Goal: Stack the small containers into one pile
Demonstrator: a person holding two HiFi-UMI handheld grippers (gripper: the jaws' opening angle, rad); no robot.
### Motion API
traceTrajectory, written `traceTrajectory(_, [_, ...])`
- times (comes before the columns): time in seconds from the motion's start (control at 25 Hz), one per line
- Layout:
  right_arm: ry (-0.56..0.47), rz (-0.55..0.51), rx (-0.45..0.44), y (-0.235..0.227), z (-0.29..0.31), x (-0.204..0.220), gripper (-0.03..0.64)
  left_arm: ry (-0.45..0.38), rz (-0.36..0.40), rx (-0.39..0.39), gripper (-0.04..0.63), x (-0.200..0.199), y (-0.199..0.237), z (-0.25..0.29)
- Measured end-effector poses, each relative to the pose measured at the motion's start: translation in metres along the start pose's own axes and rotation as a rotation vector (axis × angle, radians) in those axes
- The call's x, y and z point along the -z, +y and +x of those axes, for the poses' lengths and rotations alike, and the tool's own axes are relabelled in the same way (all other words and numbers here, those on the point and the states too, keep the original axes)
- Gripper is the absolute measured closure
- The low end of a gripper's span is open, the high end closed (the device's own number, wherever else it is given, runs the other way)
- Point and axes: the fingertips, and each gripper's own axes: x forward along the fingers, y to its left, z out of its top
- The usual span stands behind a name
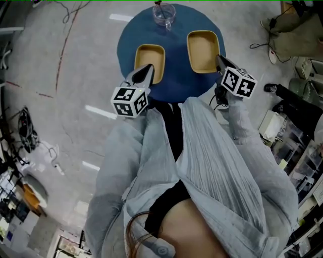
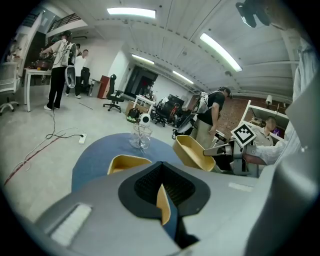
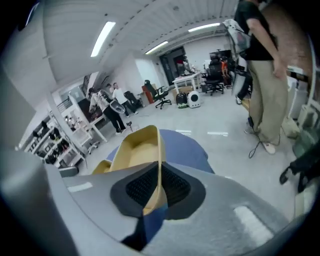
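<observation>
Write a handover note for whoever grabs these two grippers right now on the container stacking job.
Left gripper: shut on the near rim of the left yellow container, which seems to rest on the blue table.
Right gripper: shut on the rim of the right yellow container, tilted and apparently lifted.
Glass cup: at the table's far edge, untouched.
Done: both containers gripped.
To do: nest one inside the other, then release.

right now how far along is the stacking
Nothing is stacked yet: the left container and right container are apart. In hand: the left gripper pinches the left one's rim; the right gripper holds the right one by its rim, tilted. Left: nesting them.
</observation>
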Motion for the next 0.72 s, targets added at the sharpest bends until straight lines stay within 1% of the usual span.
traceTrajectory(0.08, [-0.021, 0.118, -0.003, 0.011, -0.01, 0.012, 0.597, -0.001, -0.008, -0.017, 0.58, 0.004, 0.009, -0.011])
traceTrajectory(0.16, [-0.036, 0.185, -0.008, 0.019, -0.016, 0.02, 0.597, -0.002, -0.017, -0.034, 0.58, 0.009, 0.018, -0.02])
traceTrajectory(0.28, [-0.04, 0.201, -0.022, 0.036, -0.013, 0.025, 0.596, -0.001, -0.021, -0.043, 0.58, 0.011, 0.033, -0.029])
traceTrajectory(0.48, [-0.033, 0.244, -0.079, 0.078, -0.005, 0.035, 0.596, 0.0, -0.027, -0.041, 0.58, 0.016, 0.049, -0.043])
traceTrajectory(0.72, [0.0, 0.292, -0.12, 0.128, 0.014, 0.061, 0.595, 0.002, -0.025, -0.025, 0.58, 0.017, 0.07, -0.059])
